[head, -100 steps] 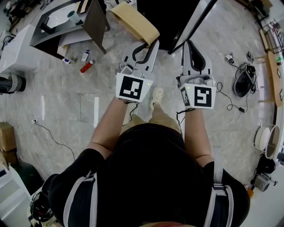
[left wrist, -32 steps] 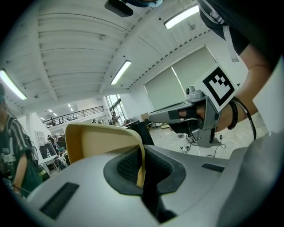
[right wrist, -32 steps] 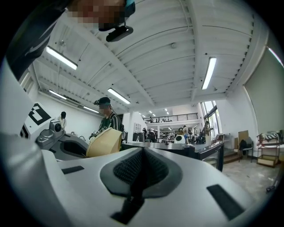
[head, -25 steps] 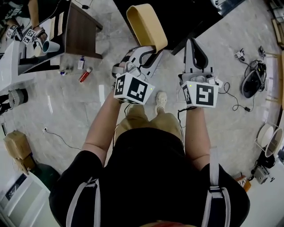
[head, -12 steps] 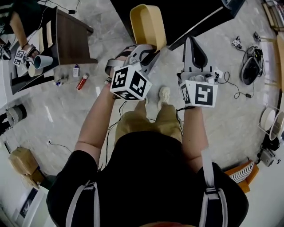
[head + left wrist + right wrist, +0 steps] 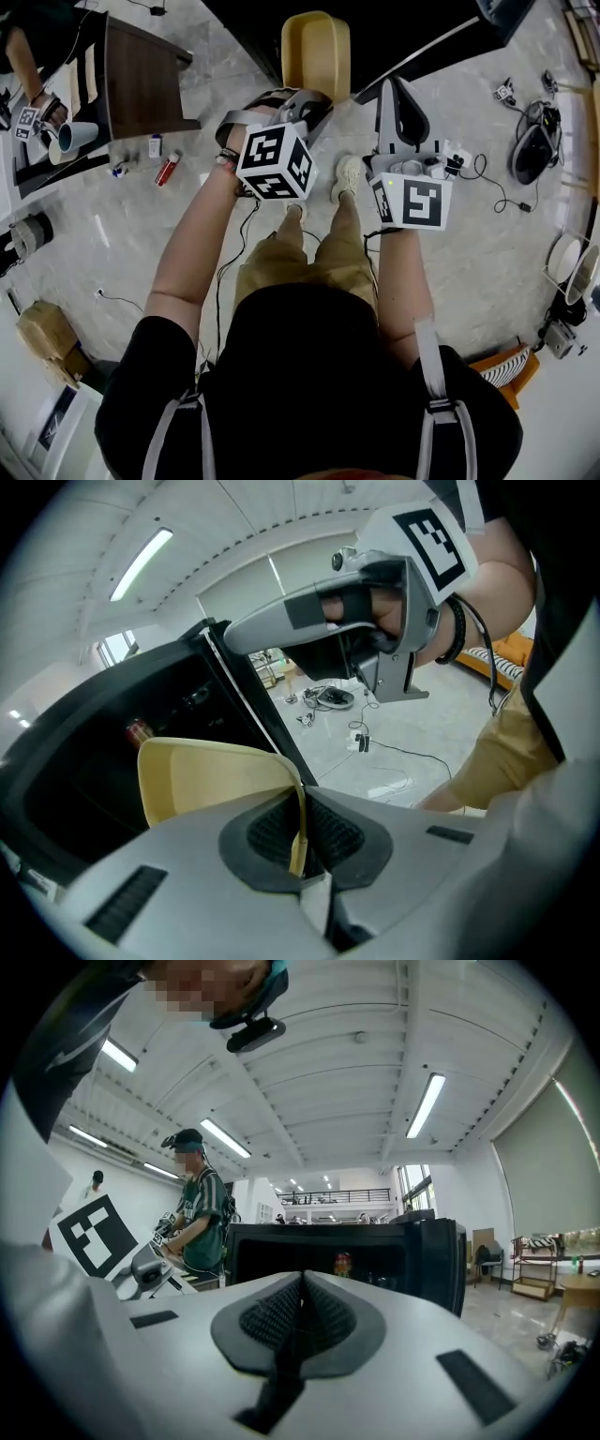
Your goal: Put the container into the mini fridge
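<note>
A pale yellow container [image 6: 316, 54] is pinched by its rim in my left gripper [image 6: 302, 101], tipped on edge at the dark mouth of the black mini fridge [image 6: 375, 33]. In the left gripper view the container [image 6: 202, 778] fills the lower left, its thin wall clamped between the ribbed pads, with the fridge's open interior [image 6: 122, 733] behind it. My right gripper [image 6: 397, 98] is shut on nothing, just right of the container beside the fridge door edge [image 6: 422, 58]. The right gripper view looks straight into the open fridge [image 6: 337, 1260], where a red can [image 6: 343, 1264] stands inside.
A brown table [image 6: 141, 80] with cups [image 6: 75, 136] stands at the left, where another person's hand [image 6: 37, 103] works. Small bottles [image 6: 166, 169] lie on the marble floor. Cables and a black device [image 6: 530, 159] sit at the right. My own legs and shoe [image 6: 347, 178] are below.
I have stepped closer to the fridge. My left gripper has rolled over and turned the container from slanted to nearly upright at the fridge opening. The right gripper has stayed shut beside it.
</note>
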`<move>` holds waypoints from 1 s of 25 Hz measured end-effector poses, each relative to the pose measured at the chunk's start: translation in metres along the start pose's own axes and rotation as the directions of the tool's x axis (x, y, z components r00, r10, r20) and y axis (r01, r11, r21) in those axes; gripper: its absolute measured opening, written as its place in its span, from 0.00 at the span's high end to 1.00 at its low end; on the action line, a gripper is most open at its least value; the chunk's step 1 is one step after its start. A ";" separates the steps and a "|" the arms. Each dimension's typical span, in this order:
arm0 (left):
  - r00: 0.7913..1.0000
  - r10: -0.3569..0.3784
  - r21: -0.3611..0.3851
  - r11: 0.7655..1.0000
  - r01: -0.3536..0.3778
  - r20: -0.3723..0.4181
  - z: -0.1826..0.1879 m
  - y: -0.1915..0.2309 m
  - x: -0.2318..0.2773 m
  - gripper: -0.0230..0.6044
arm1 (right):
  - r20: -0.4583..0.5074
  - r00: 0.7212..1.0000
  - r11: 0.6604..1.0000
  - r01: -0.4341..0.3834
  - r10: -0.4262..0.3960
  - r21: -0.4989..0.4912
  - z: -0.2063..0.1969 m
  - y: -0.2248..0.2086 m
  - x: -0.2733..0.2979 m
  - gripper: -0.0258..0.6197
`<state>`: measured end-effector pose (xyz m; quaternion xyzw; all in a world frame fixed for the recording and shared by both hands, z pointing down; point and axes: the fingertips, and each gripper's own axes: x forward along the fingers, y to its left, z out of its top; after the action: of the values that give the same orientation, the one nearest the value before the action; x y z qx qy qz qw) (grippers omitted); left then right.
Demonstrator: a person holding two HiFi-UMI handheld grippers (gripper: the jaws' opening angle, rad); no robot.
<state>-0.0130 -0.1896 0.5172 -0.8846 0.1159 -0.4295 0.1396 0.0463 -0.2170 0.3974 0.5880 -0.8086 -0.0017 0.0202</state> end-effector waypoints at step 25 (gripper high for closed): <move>0.951 -0.098 0.129 0.982 0.141 -0.292 -0.025 0.050 0.184 0.92 | -0.011 0.999 0.997 -0.034 0.035 0.074 -0.066 -0.100 0.029 0.90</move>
<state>0.0743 -0.3002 0.6486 -0.8062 0.0487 -0.5674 0.1605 0.1344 -0.2741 0.4612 0.5741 -0.8182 0.0320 0.0033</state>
